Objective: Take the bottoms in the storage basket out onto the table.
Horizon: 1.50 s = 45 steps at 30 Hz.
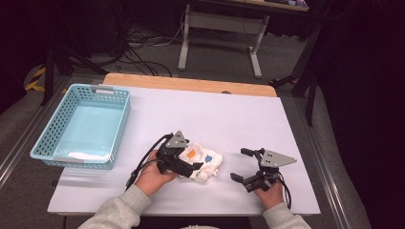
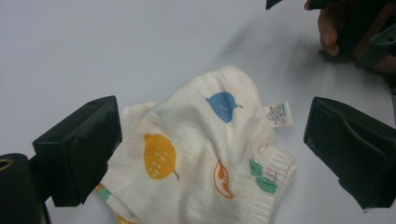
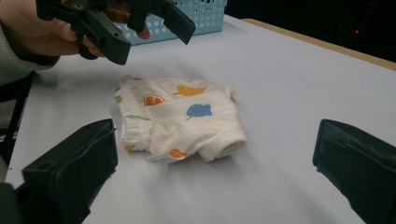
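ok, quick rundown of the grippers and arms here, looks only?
Both grippers, left and right, are black hand-held units with two blocky, flat-faced black jaws, and each carries a grey three-cornered plate on top. A black cable trails from each back toward the person. Both forearms wear light grey sweatshirt sleeves with ribbed cuffs. No markings can be made out on the grippers.

One folded cream garment (image 1: 204,163) with leaf prints, one light blue basket (image 1: 45,138), one table (image 1: 229,112) with a pale sheet on top, two handheld grippers, left gripper (image 1: 188,165) and right gripper (image 1: 242,164), two black jaws on each
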{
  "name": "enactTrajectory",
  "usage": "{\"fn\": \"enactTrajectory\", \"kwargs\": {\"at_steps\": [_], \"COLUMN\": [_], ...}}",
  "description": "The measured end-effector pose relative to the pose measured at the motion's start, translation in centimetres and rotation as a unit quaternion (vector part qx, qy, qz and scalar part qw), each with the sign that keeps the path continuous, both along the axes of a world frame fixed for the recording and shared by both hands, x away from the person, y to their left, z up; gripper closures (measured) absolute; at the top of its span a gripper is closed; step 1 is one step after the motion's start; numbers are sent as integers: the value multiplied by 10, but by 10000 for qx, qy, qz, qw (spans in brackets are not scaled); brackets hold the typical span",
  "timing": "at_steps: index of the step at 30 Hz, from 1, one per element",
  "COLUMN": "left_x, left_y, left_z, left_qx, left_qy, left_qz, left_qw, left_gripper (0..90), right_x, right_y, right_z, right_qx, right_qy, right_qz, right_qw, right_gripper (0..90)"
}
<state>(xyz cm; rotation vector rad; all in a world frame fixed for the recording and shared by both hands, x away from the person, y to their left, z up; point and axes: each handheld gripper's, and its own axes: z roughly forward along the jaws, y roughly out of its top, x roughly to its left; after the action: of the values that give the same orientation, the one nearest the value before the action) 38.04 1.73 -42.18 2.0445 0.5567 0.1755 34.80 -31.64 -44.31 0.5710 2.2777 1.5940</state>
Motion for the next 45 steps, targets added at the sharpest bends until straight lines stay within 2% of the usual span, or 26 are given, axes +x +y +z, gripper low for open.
{"fn": "enactTrajectory", "kwargs": {"at_steps": [28, 37, 45], "left_x": [-2, -5, -10], "left_y": [26, 44, 65], "left_z": [27, 33, 28], "left_qx": [-230, -297, -350], "left_qy": [-305, -369, -389], "left_qz": [169, 265, 339], "left_qw": [9991, 9985, 9981], "left_gripper": [49, 42, 29], "right_x": [0, 0, 0], "right_y": [0, -1, -1], "right_z": [0, 0, 0], "right_qx": [16, 21, 39], "right_qy": [-8, 0, -7], "right_qz": [4, -6, -11], "right_qw": [10000, 10000, 10000], "right_gripper": [5, 5, 5]}}
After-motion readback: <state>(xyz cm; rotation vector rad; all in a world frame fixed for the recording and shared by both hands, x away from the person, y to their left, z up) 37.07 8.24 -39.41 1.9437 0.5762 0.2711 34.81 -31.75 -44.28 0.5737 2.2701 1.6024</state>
